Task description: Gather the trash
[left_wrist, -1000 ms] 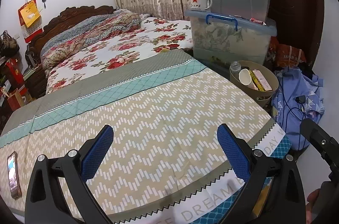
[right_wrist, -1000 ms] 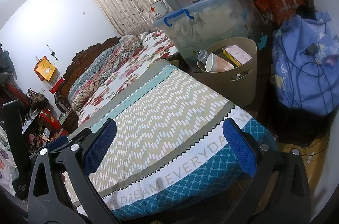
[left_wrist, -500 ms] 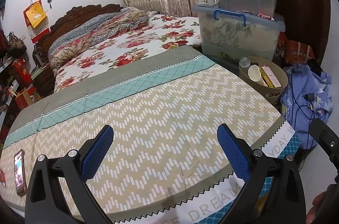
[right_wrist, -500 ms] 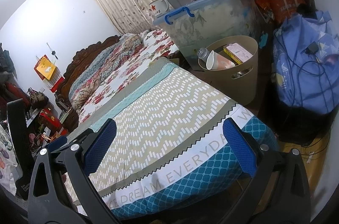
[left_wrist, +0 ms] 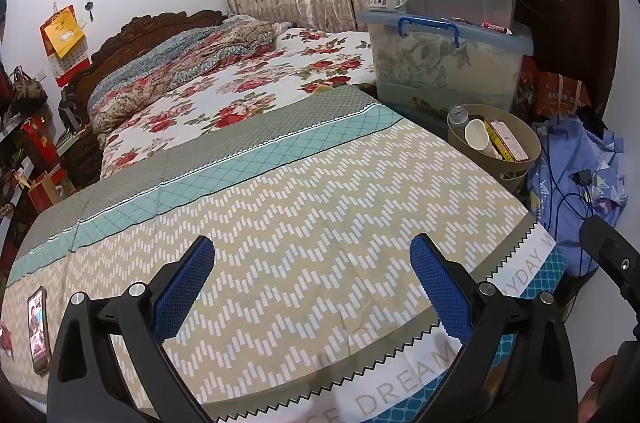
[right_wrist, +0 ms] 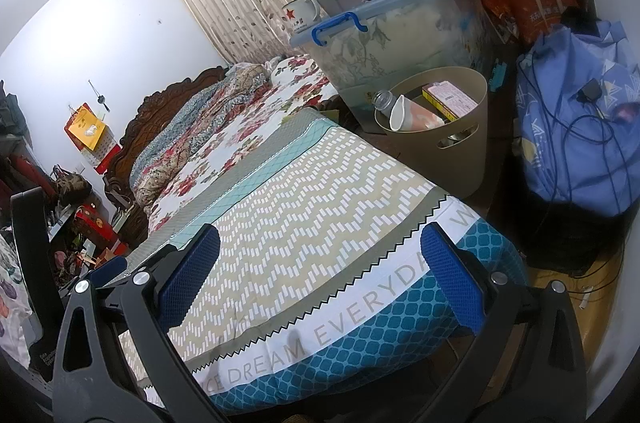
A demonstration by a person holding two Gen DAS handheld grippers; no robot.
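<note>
Left wrist view: our left gripper (left_wrist: 312,287) hovers over the zigzag-patterned bedspread (left_wrist: 304,207), its blue-padded fingers (left_wrist: 182,289) spread wide and holding nothing. A beige trash bin (left_wrist: 520,165) stands beside the bed's far corner, holding a paper cup (left_wrist: 476,137), a bottle and a box. A phone (left_wrist: 38,331) lies at the bedspread's left edge.

Right wrist view: our right gripper (right_wrist: 320,275) is likewise wide apart and empty above the bed's corner. The bin (right_wrist: 460,151) sits below stacked plastic storage boxes (right_wrist: 400,39).

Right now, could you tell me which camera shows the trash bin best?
The right wrist view: the bin is larger there, showing its side, handle slot, and the cup and box inside. The left wrist view shows it smaller, partly behind the bed.
</note>
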